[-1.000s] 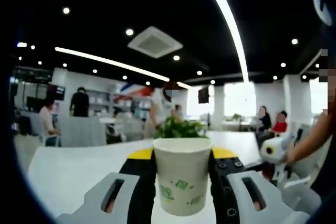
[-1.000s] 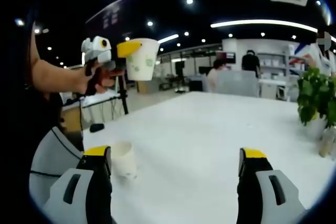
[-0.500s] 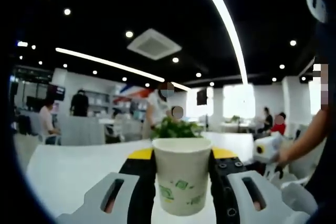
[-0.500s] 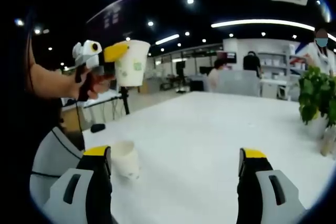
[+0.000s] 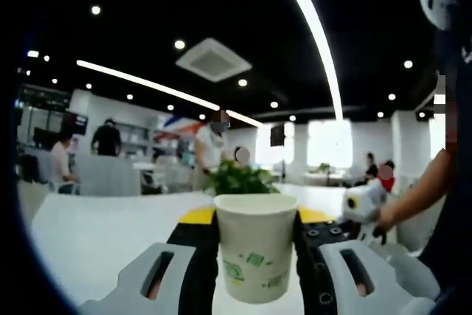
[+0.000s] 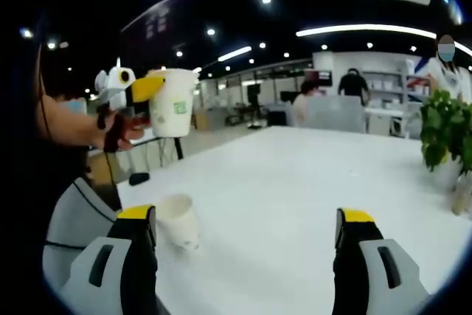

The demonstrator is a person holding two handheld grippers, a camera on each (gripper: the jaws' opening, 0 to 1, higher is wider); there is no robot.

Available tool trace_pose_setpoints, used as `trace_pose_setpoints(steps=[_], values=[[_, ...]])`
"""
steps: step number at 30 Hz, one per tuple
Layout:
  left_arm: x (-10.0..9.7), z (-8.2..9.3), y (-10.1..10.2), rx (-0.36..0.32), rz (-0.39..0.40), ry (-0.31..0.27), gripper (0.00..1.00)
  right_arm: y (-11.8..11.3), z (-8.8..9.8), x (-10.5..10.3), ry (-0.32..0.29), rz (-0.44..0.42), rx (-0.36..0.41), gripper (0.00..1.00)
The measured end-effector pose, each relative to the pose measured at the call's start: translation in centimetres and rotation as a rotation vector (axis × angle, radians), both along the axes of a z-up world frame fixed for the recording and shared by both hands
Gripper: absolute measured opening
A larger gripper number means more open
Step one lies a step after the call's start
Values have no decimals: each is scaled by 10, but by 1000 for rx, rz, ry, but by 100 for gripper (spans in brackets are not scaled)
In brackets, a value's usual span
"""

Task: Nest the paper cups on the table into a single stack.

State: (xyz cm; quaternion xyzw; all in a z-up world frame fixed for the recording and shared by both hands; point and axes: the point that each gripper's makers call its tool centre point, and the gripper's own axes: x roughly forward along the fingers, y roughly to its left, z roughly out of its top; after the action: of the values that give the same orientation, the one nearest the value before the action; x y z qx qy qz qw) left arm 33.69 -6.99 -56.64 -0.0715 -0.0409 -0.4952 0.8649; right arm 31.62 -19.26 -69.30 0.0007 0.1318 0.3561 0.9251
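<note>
A white paper cup (image 5: 255, 248) with green squares stands upright between the jaws of my left gripper (image 5: 255, 256), which is shut on it and holds it in the air. In the right gripper view that same held cup (image 6: 172, 102) hangs high at the left, above the table (image 6: 295, 204), in the left gripper (image 6: 144, 91). A second white paper cup (image 6: 178, 221) stands on the table just inside the left jaw of my right gripper (image 6: 247, 230). The right gripper is open, its jaws wide apart with nothing between them. It also appears at the right of the left gripper view as a white and yellow tool (image 5: 360, 202).
A green potted plant (image 6: 445, 138) stands at the table's far right edge; the same plant (image 5: 236, 179) shows behind the held cup. Several people sit and stand among desks in the room behind. A person's arm (image 6: 70, 119) reaches in from the left.
The left gripper with its cup has moved lower and to the left in the right gripper view. The cup on the table and the right gripper's jaws stay as they were.
</note>
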Motion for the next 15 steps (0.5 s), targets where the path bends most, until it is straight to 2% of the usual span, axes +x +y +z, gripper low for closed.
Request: trace_pose_setpoints(steps=[10,15], values=[[-19,-5,-6,11,-23,-2,38,-2,-1,-1,3,-4,1,100],[-23,-1,-4,0,-15,-20,38,-2,-2,-2,6,-2,-2,100]])
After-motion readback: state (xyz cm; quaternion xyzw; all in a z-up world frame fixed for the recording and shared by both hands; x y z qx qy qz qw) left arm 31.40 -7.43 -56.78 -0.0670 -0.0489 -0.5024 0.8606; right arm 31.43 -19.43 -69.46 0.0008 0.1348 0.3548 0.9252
